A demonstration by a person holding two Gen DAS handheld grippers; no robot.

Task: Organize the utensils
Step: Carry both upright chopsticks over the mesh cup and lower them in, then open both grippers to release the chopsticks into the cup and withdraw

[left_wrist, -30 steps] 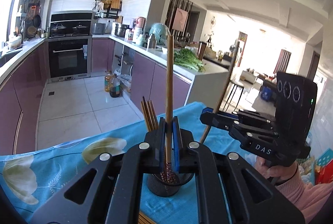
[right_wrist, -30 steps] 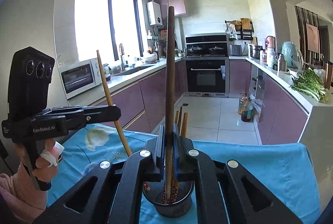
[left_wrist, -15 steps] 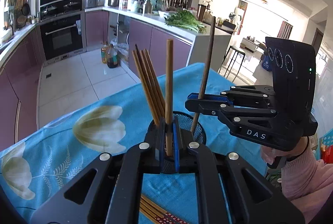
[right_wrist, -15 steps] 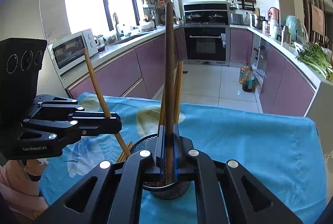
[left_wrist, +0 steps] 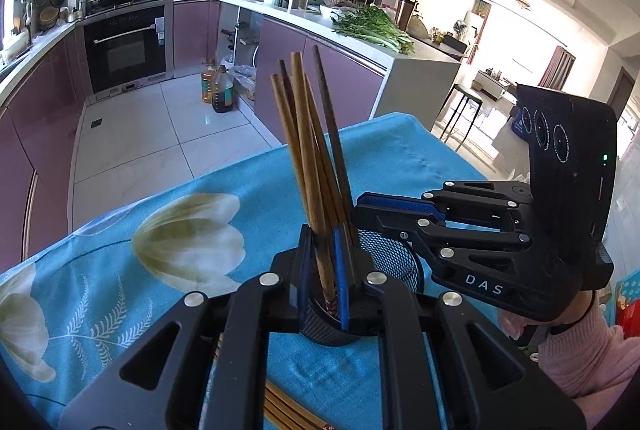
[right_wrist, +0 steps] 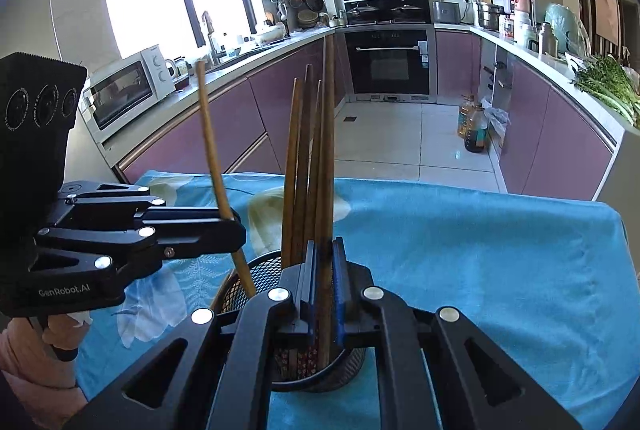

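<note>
Both chopsticks down into mesh holder point(right_wrist: 256, 282) since a second ago | left gripper point(left_wrist: 326, 270) jaws opening, light chopstick point(right_wrist: 212, 150) between them | right gripper point(right_wrist: 324, 290) clamped on dark chopstick point(right_wrist: 329, 134) | we judge release next

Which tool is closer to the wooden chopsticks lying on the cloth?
Left. The left tool, jaws opening around one chopstick, hangs over those chopsticks; the right tool is past the black mesh cup.
</note>
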